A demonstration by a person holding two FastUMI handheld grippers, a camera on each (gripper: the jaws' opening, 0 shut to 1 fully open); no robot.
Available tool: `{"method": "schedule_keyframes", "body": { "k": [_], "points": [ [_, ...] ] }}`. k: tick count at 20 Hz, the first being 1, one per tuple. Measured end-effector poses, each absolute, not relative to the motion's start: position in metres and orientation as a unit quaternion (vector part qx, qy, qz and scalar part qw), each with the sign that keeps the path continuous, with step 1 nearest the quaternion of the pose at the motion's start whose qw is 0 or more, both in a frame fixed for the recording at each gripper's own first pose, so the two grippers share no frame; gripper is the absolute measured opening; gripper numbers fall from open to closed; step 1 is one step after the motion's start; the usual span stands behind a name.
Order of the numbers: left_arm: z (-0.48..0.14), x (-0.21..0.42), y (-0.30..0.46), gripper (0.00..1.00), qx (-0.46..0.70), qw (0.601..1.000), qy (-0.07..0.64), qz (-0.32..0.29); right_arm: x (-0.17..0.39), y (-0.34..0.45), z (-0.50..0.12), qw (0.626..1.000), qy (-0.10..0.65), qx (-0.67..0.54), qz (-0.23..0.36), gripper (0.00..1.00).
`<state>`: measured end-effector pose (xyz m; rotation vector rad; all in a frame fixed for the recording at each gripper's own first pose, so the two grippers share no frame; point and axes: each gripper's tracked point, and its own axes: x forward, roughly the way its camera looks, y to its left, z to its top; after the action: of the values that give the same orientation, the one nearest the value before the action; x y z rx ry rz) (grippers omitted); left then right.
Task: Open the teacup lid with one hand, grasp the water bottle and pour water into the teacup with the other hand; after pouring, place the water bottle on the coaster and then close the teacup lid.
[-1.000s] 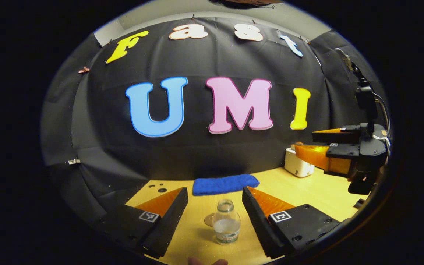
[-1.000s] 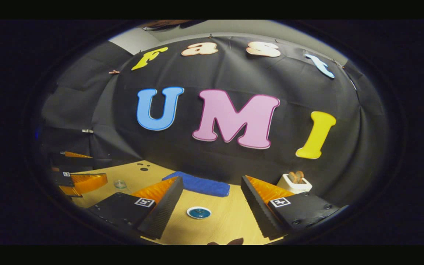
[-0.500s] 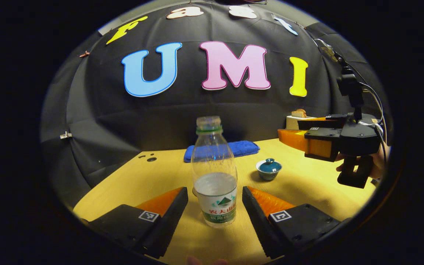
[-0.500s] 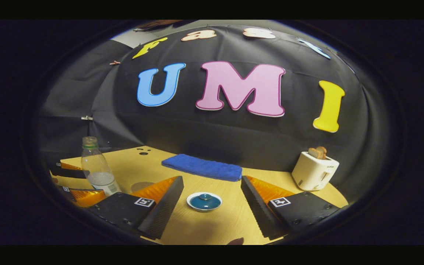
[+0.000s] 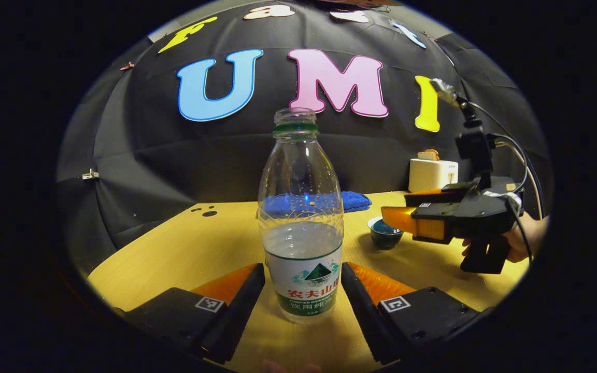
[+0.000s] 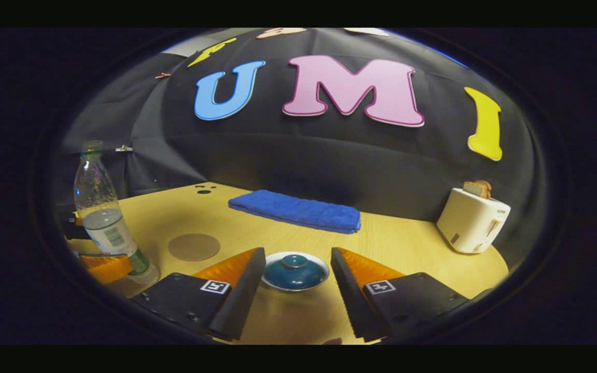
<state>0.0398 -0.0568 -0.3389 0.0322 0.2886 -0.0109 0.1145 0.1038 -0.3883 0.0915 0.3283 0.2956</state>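
A clear, uncapped water bottle, about half full, stands upright on the table between the fingers of my left gripper. That gripper is open, its pads close to the bottle's label on both sides. The bottle also appears at the left of the right gripper view. A small blue teacup with its lid on sits between the fingers of my right gripper, which is open around it. In the left gripper view the right gripper hovers over the teacup. A round brown coaster lies right of the bottle.
A folded blue towel lies at the back of the wooden table. A white toaster holding bread stands at the back right. A hand holds the right gripper.
Both grippers came down and forward. The bottle now stands deep between my left fingers. My right gripper moved over the teacup, its fingers a little closer together.
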Motion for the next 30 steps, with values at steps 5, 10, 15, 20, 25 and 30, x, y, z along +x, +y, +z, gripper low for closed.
{"method": "schedule_keyframes", "body": {
  "k": [5,10,15,20,25,30],
  "points": [
    [-0.342,0.045,-0.054,0.94,0.011,0.989,0.15,0.0,0.124,0.114,-0.4,0.967,0.182,0.06,0.167,0.47],
    [-0.344,0.047,-0.055,0.94,0.012,0.988,0.155,0.001,0.125,0.113,-0.392,0.965,0.177,0.077,0.176,0.34],
    [-0.346,0.051,-0.056,0.94,0.017,0.987,0.159,0.002,0.127,0.095,-0.357,0.976,0.131,0.081,0.154,0.27],
    [-0.347,0.049,-0.053,0.78,0.008,0.987,0.163,0.007,0.118,0.05,-0.328,0.985,0.1,0.08,0.115,0.29],
    [-0.326,0.074,-0.039,0.73,0.077,0.982,0.17,0.026,0.101,0.003,-0.32,0.989,0.095,0.086,0.075,0.29],
    [-0.31,0.122,-0.027,0.73,0.283,0.942,0.178,0.024,0.077,-0.034,-0.325,0.992,0.099,0.07,0.047,0.29]
  ]
}}
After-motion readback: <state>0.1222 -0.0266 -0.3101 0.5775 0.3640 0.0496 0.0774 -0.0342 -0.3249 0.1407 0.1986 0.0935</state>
